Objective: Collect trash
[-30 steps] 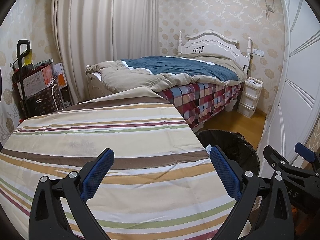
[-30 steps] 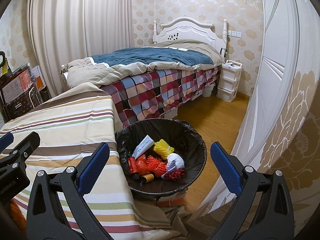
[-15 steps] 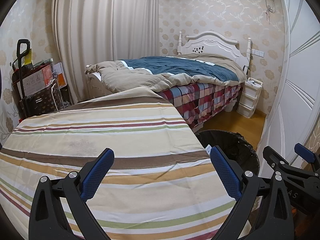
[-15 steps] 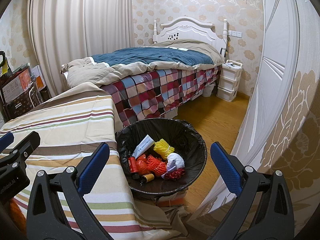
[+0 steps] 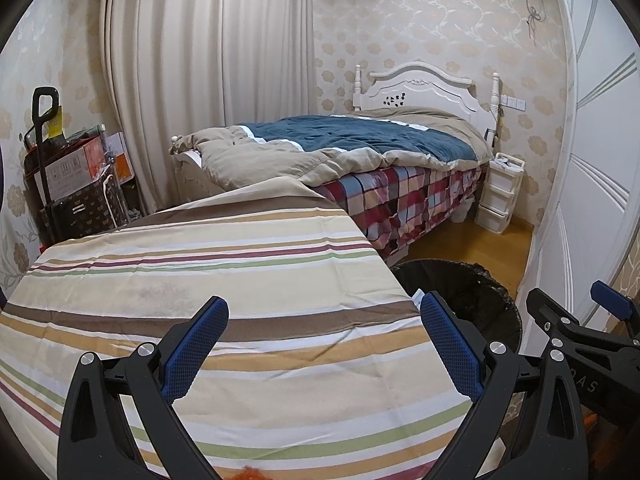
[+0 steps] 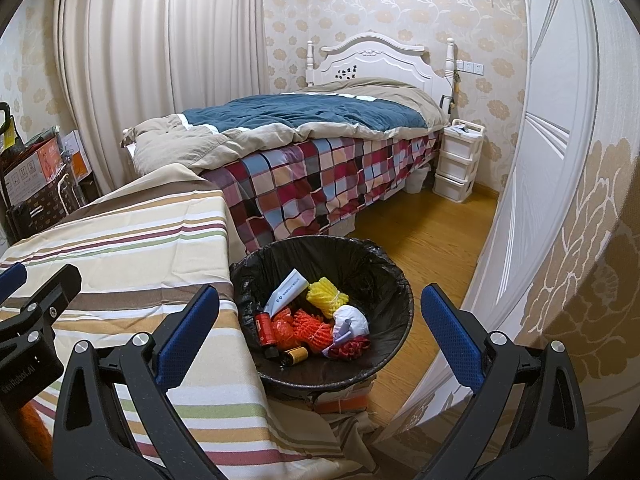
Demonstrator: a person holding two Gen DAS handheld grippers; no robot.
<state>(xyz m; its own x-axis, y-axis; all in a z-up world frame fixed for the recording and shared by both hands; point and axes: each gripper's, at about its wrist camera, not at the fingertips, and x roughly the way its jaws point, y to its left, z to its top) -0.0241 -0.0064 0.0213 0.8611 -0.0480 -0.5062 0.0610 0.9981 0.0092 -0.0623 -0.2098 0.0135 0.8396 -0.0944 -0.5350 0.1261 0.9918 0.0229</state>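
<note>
Trash bin (image 6: pixel 320 368) upright, mouth up, right claw (image 6: pixel 320 324) spread.

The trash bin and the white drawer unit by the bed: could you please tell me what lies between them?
Only bare wooden floor lies between the trash bin and the white drawer unit; the right wrist view shows this best.

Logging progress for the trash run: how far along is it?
Mostly done: the bin already holds foam nets, a tube and wrappers. In hand: nothing; left gripper and right gripper are open and empty. Left: an orange scrap at the striped cloth's near edge.
</note>
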